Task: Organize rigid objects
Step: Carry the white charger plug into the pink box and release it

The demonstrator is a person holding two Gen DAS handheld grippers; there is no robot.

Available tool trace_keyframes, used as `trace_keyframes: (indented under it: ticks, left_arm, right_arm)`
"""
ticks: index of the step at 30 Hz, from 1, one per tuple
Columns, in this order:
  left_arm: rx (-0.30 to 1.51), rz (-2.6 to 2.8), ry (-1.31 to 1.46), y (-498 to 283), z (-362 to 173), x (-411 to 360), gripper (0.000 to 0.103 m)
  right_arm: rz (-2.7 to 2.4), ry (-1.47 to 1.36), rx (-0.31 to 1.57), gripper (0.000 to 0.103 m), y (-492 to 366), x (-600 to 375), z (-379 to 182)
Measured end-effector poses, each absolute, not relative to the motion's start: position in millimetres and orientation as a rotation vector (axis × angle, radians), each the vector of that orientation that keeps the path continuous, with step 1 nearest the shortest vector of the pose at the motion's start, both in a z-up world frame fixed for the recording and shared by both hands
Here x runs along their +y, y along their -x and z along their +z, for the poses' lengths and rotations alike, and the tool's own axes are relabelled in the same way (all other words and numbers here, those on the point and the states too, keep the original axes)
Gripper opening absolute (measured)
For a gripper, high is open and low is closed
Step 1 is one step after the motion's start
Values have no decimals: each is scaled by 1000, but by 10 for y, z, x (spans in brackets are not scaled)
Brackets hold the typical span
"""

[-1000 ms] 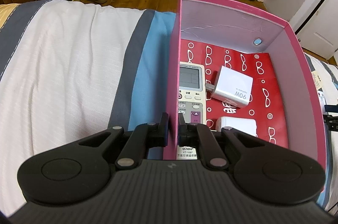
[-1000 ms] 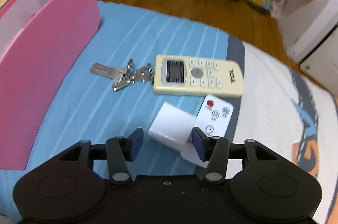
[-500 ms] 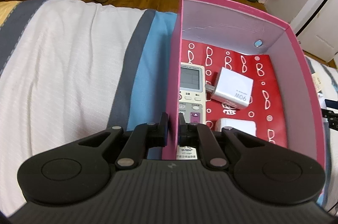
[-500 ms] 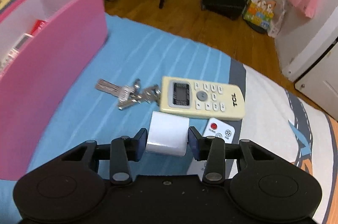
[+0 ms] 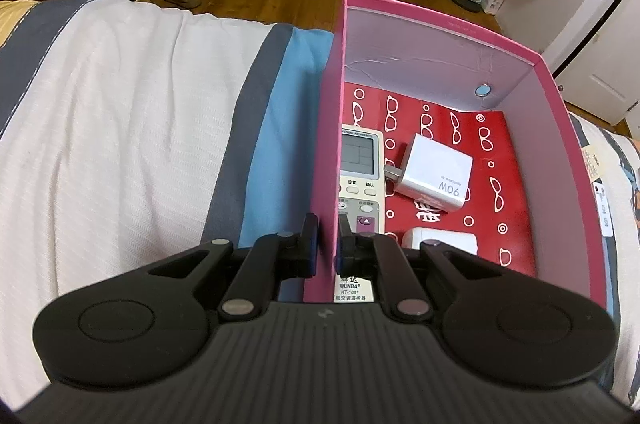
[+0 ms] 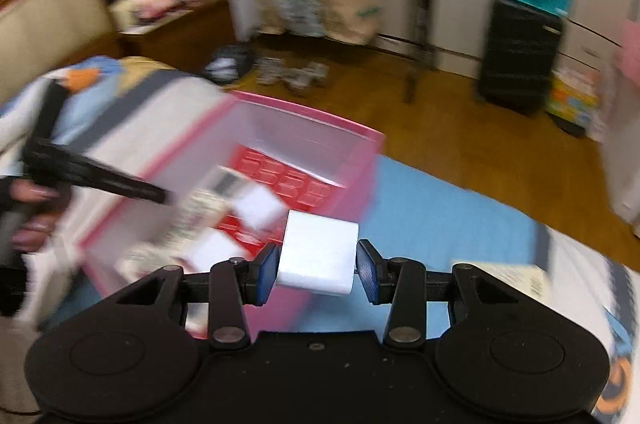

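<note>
The left gripper (image 5: 325, 242) is pinching the near wall of the open pink cardboard box (image 5: 554, 128), its jaws nearly together on the thin card. The box is sitting on a blue, white and grey striped bedspread (image 5: 120, 128). Lying on its red patterned floor are a white air-conditioner remote (image 5: 360, 180) and a white square charger block (image 5: 434, 176). The right gripper (image 6: 317, 270) is carrying a white cube-shaped charger (image 6: 318, 256) between its blue pads, apparently just over the box's right wall, though blur is obscuring this.
</note>
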State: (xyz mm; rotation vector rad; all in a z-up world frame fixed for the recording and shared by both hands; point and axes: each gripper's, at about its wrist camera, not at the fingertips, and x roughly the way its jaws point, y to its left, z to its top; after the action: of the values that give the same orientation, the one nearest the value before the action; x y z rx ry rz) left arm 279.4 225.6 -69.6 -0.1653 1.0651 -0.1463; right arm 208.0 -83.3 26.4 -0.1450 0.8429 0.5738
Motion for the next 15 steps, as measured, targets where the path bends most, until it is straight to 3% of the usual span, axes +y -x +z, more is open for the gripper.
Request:
trace_keyframes:
  ticks: [7, 15]
  left_arm:
    - [1069, -150, 176, -2794, -699, 2254, 8]
    - [1059, -150, 165, -2776, -704, 2215, 8]
  right_arm:
    - [792, 152, 1001, 47, -2441, -53, 194]
    - [683, 0, 1278, 47, -3055, 302, -392]
